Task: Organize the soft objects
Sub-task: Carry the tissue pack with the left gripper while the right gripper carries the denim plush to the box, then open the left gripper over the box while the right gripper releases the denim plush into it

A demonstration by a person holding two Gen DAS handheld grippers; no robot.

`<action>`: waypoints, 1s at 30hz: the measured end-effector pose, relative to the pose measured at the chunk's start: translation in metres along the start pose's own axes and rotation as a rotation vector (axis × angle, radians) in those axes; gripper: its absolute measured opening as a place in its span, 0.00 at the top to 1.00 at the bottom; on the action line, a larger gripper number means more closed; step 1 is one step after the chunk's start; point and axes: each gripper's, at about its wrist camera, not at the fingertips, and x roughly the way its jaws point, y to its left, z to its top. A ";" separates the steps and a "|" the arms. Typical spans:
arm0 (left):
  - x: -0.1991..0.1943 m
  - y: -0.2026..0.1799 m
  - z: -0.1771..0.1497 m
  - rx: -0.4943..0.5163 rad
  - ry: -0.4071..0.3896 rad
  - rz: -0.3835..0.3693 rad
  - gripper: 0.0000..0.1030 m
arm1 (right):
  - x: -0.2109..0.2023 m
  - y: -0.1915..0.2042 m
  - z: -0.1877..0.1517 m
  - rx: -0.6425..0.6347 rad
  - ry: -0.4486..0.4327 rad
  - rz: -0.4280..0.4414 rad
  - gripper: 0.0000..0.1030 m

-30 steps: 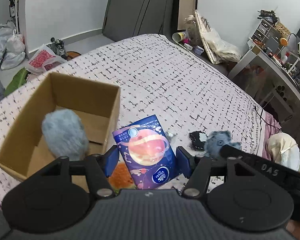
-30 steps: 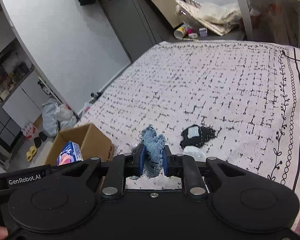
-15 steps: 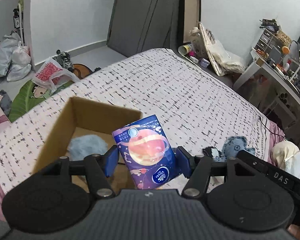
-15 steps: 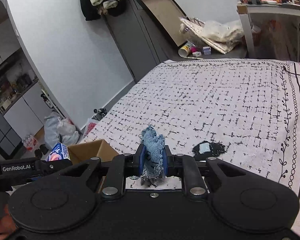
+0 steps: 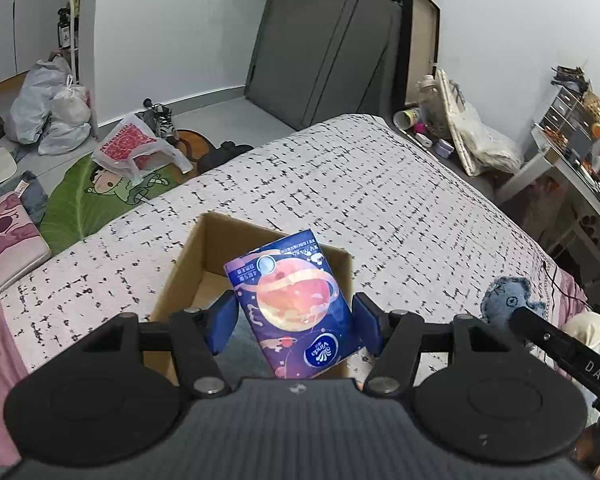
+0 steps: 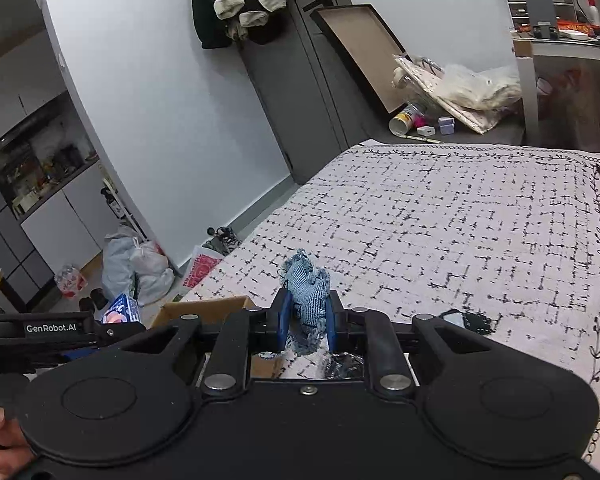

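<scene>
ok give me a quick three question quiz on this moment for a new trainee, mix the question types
1. True or false: the left gripper holds the tissue pack above the cardboard box.
2. What is clamped in the right gripper? A) a sock B) a blue denim scrap C) nothing
3. Fill in: the black item lies on the ____.

Key: 1 true. 2 B. 3 bedspread.
</scene>
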 end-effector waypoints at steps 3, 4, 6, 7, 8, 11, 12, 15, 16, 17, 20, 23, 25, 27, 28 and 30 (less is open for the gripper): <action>0.003 0.009 0.005 -0.011 -0.003 0.002 0.41 | 0.002 0.007 -0.001 -0.010 -0.011 0.008 0.82; 0.004 0.012 0.005 -0.014 -0.003 0.002 0.41 | 0.003 0.009 -0.001 -0.012 -0.013 0.010 0.83; 0.009 0.019 0.007 -0.029 -0.005 0.003 0.41 | 0.006 0.014 -0.003 -0.016 -0.013 0.013 0.83; 0.011 0.022 0.007 -0.037 -0.006 0.002 0.41 | 0.008 0.016 -0.005 -0.016 -0.012 0.015 0.83; 0.014 0.026 0.007 -0.048 -0.005 0.001 0.41 | 0.009 0.018 -0.006 -0.015 -0.012 0.017 0.83; 0.023 0.035 0.007 -0.070 -0.003 -0.007 0.41 | 0.014 0.028 -0.009 -0.032 -0.013 0.022 0.82; 0.025 0.038 0.007 -0.072 -0.005 -0.008 0.41 | 0.016 0.032 -0.010 -0.037 -0.013 0.023 0.83; 0.032 0.046 0.006 -0.081 -0.008 -0.015 0.41 | 0.021 0.041 -0.012 -0.053 -0.012 0.034 0.82; 0.035 0.048 0.006 -0.088 -0.003 -0.018 0.41 | 0.024 0.044 -0.013 -0.058 -0.010 0.036 0.82; 0.038 0.051 0.006 -0.097 0.001 -0.023 0.41 | 0.027 0.047 -0.014 -0.064 -0.005 0.036 0.82; 0.045 0.059 0.006 -0.118 -0.002 -0.041 0.41 | 0.035 0.053 -0.019 -0.072 0.016 0.036 0.82; 0.050 0.063 0.006 -0.129 -0.015 -0.061 0.41 | 0.043 0.058 -0.024 -0.079 0.026 0.036 0.82; 0.054 0.066 0.006 -0.141 -0.020 -0.084 0.41 | 0.047 0.060 -0.026 -0.084 0.030 0.038 0.82; 0.056 0.070 0.007 -0.163 -0.033 -0.095 0.40 | 0.051 0.063 -0.027 -0.087 0.030 0.041 0.82; 0.056 0.071 0.008 -0.166 -0.045 -0.096 0.39 | 0.053 0.065 -0.028 -0.087 0.029 0.044 0.82; 0.055 0.072 0.009 -0.164 -0.079 -0.109 0.38 | 0.057 0.067 -0.028 -0.085 0.032 0.048 0.82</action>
